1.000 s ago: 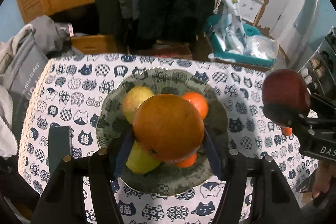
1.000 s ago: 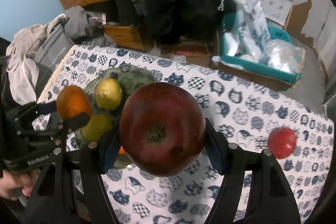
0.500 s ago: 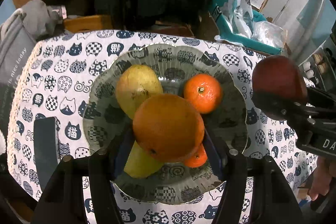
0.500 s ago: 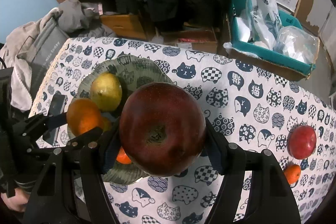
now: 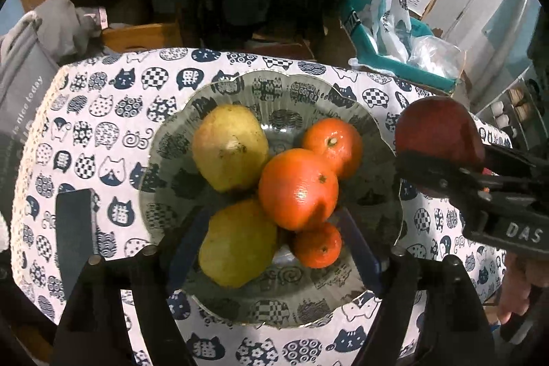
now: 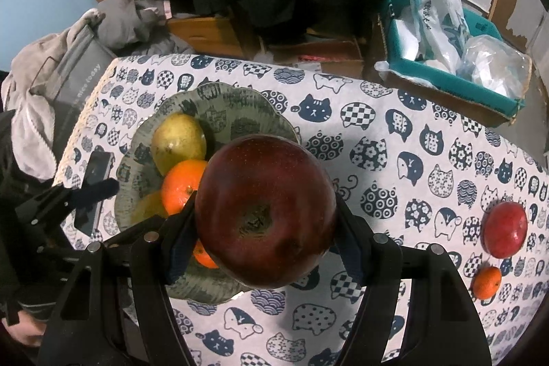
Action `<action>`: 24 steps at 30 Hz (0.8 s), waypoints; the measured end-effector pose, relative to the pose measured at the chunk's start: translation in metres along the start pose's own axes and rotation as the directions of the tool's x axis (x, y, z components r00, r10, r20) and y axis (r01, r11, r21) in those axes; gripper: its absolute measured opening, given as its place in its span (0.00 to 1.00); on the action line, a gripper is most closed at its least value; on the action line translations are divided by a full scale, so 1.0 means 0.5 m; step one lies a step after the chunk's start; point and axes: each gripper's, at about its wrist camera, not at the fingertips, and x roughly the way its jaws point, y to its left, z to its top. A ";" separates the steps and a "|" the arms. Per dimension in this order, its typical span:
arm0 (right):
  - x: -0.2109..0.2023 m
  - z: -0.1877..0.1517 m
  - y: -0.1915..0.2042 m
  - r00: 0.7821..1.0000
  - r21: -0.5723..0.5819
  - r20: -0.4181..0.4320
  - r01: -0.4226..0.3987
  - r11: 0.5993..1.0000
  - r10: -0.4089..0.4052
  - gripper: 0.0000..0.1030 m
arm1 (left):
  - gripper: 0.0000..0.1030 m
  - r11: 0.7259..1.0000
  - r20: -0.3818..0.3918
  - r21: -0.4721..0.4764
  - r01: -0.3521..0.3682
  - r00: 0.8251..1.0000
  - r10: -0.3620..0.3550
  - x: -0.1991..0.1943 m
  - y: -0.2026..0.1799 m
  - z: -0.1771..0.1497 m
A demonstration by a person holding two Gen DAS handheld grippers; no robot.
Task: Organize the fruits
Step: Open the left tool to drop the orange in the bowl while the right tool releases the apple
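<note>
Left wrist view looks steeply down into a patterned green bowl (image 5: 302,91) that stands on the tabletop (image 5: 103,112), which wears a white cloth printed with navy cat heads; in the bowl lie two yellow-green pears (image 5: 230,146), a large orange (image 5: 298,189) on top of the heap, and two smaller mandarins (image 5: 332,143), one beyond the large orange and one on its near side; the left claw (image 5: 274,249) hangs over the near half of the bowl, its jaws opening, and its blue pads (image 5: 360,242) stand clear of the large orange, which rests on the other fruit between them; a dark phone (image 5: 73,239) lies flat on the cloth just left of the bowl; at the right edge the right claw (image 6: 266,232) shows from the side, and in its own view it pinches a dark red apple (image 6: 266,211) by both flanks, stem hollow toward the camera, above the near right rim of the bowl; well apart on the cloth to the right lie a brighter red apple (image 6: 504,228) and, just beside it, a small mandarin (image 6: 486,282); beyond the tabletop stand a teal crate (image 6: 446,81) holding plastic bags, and grey clothing (image 6: 51,64) piled at the left
</note>
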 end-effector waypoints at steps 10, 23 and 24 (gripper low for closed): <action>0.038 -0.017 0.036 0.998 -0.018 -0.060 -0.030 0.999 0.029 0.70 | 0.78 0.997 0.005 -0.041 -0.062 0.998 0.062 -0.033 0.061 -0.029; 0.074 -0.037 0.055 0.993 -0.029 -0.117 -0.021 0.999 0.017 0.74 | 0.78 0.992 0.013 -0.101 -0.080 0.997 0.081 -0.057 0.112 -0.048; 0.066 -0.035 0.053 0.994 -0.025 -0.104 -0.022 0.999 0.020 0.74 | 0.78 0.992 0.014 -0.099 -0.079 0.997 0.081 -0.058 0.110 -0.047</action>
